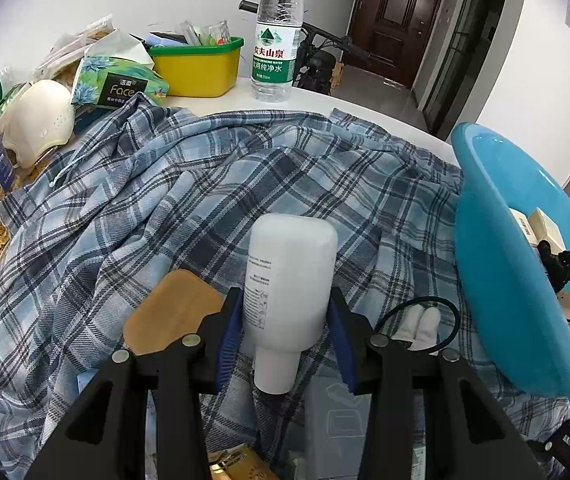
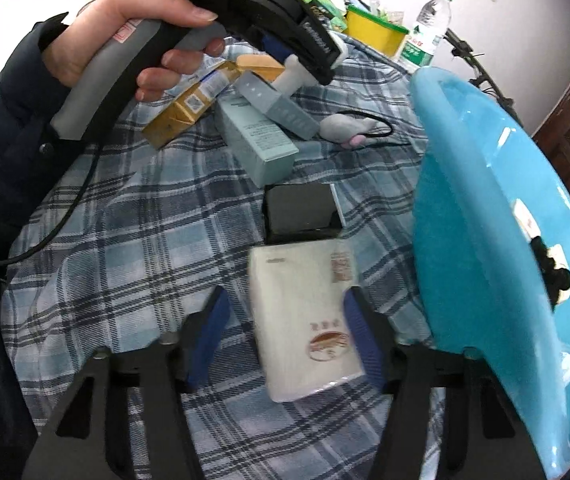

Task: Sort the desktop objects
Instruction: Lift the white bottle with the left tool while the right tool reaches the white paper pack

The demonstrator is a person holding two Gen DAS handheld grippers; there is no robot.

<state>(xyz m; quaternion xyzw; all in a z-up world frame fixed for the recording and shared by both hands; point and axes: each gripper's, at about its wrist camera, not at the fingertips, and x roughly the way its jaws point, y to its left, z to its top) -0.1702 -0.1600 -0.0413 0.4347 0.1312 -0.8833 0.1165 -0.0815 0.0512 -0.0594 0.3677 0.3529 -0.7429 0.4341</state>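
My left gripper [image 1: 285, 312] is shut on a white plastic bottle [image 1: 291, 280], cap toward the camera, held above the plaid cloth [image 1: 165, 208]. In the right wrist view the left gripper [image 2: 285, 52] hangs over several boxes with the bottle's cap [image 2: 291, 74] showing. My right gripper [image 2: 285, 320] is open around a white tissue pack [image 2: 309, 320] lying on the cloth, blue pads on either side, not clearly touching. A blue basin [image 2: 485, 240] stands to the right, also in the left wrist view [image 1: 517, 260], holding a few small items.
On the cloth lie a black box [image 2: 301, 212], teal-grey boxes [image 2: 261, 144], a gold box [image 2: 189, 108], a tan pad [image 1: 173, 312] and a grey toy mouse [image 2: 345, 128]. At the back stand a water bottle [image 1: 277, 36], a yellow bin [image 1: 197, 66] and a tissue pack [image 1: 117, 84].
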